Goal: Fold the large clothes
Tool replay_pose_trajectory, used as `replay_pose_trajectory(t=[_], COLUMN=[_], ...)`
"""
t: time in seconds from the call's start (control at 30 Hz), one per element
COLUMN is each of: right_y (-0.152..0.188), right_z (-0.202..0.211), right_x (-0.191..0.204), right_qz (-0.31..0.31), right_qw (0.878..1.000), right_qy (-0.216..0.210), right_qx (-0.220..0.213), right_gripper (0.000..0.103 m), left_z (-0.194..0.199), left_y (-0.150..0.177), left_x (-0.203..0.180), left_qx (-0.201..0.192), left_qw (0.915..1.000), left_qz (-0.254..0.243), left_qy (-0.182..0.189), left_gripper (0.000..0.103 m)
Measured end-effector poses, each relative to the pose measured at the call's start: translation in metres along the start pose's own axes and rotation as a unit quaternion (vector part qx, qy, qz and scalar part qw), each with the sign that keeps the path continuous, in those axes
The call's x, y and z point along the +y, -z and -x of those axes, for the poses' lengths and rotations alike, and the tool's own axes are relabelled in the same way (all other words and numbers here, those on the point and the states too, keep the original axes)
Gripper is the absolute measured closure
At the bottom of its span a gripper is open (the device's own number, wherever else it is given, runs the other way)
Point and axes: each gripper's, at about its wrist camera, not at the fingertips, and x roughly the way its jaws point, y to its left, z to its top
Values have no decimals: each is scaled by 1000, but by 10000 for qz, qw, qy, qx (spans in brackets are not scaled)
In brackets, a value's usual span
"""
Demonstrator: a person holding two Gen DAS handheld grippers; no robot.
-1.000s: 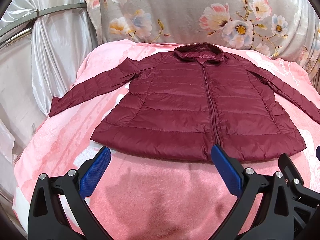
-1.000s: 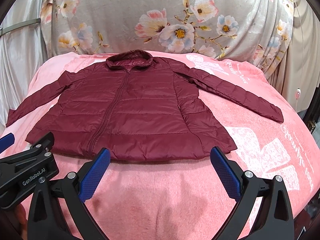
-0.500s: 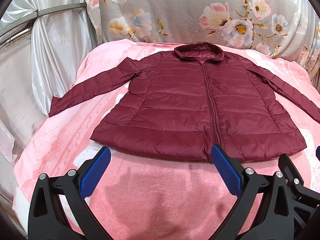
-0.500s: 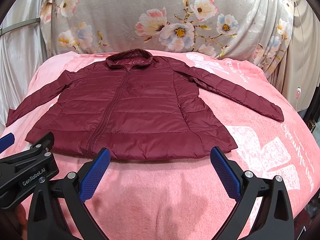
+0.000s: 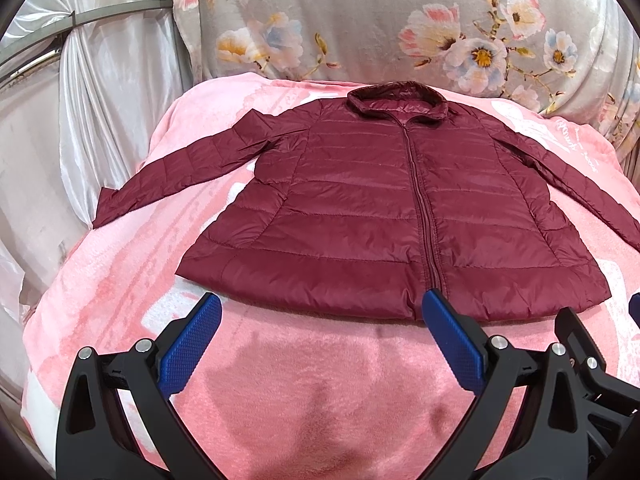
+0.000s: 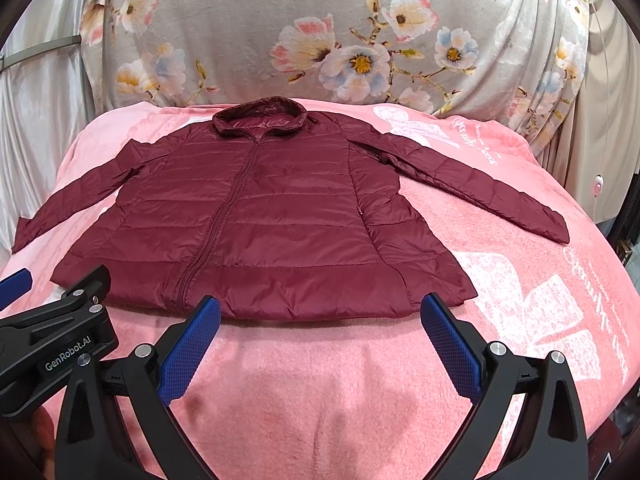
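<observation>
A dark red quilted jacket (image 5: 384,208) lies flat and zipped on a pink blanket (image 5: 304,392), collar away from me, both sleeves spread out to the sides. It also shows in the right wrist view (image 6: 280,224). My left gripper (image 5: 320,316) is open and empty, hovering just short of the hem near the zipper's lower end. My right gripper (image 6: 320,316) is open and empty, just short of the hem's right half. The left gripper's black body (image 6: 52,344) shows at the lower left of the right wrist view.
The pink blanket (image 6: 540,300) covers a bed-like surface that drops off at the left and right. A grey floral cloth (image 6: 340,32) hangs behind the collar. Silvery curtains (image 5: 92,92) hang on the left.
Both views show the jacket very slightly lower and closer than a second ago. Both grippers stay open.
</observation>
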Motion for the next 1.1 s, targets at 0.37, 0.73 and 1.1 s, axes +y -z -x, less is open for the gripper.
replay_pose_trajectory(t=[0.37, 0.73, 1.1], right_y=[2, -2, -24], right_z=[-2, -12, -37], right_x=[2, 2, -35], right_qz=[2, 15, -108], right_qw=[10000, 9998, 9999], right_qy=[-4, -41, 77], right_qx=[35, 171, 57], right_gripper=[5, 5, 5], left_z=[-4, -15, -37], left_y=[-2, -5, -19], left_x=[-2, -3, -5], left_qx=[49, 178, 315], left_qw=[10000, 9998, 9995], left_qz=[9, -10, -25], left_qy=[-2, -6, 72], left_gripper=[5, 5, 5])
